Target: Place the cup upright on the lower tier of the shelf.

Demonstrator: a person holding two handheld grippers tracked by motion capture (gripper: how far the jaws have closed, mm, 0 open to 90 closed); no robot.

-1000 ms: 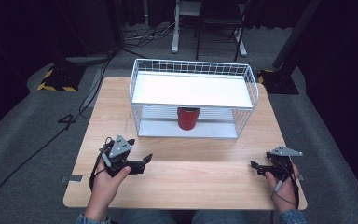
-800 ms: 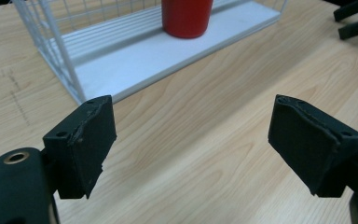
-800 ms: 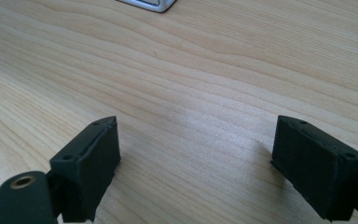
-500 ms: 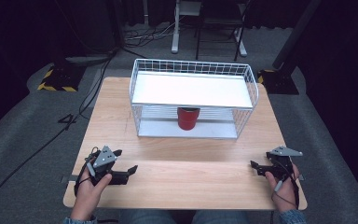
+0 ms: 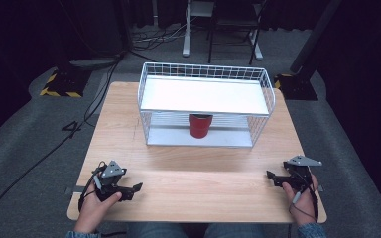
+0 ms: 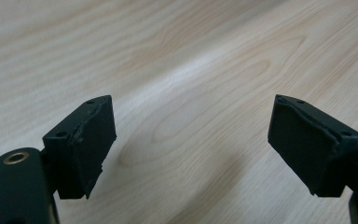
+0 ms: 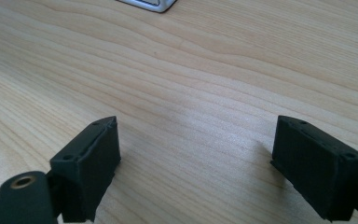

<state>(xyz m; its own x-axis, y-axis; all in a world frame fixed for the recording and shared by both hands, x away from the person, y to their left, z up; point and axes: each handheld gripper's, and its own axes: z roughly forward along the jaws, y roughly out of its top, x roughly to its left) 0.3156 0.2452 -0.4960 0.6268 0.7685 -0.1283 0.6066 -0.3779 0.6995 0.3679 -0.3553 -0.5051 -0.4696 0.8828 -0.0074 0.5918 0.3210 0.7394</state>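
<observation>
While both my jaws stand spread and hold nothing, I judge the work not begun | left hand-held gripper [image 5: 129, 190], right hand-held gripper [image 5: 276, 177] rest near the surface [image 5: 198, 163] front edge | one red cup [image 5: 200, 125] inside one wire rack [image 5: 206, 104], well apart.

I can read only one sign: a dark "4" on the grey floor [image 5: 73, 130]. It stands left of my table [image 5: 129, 144].
</observation>
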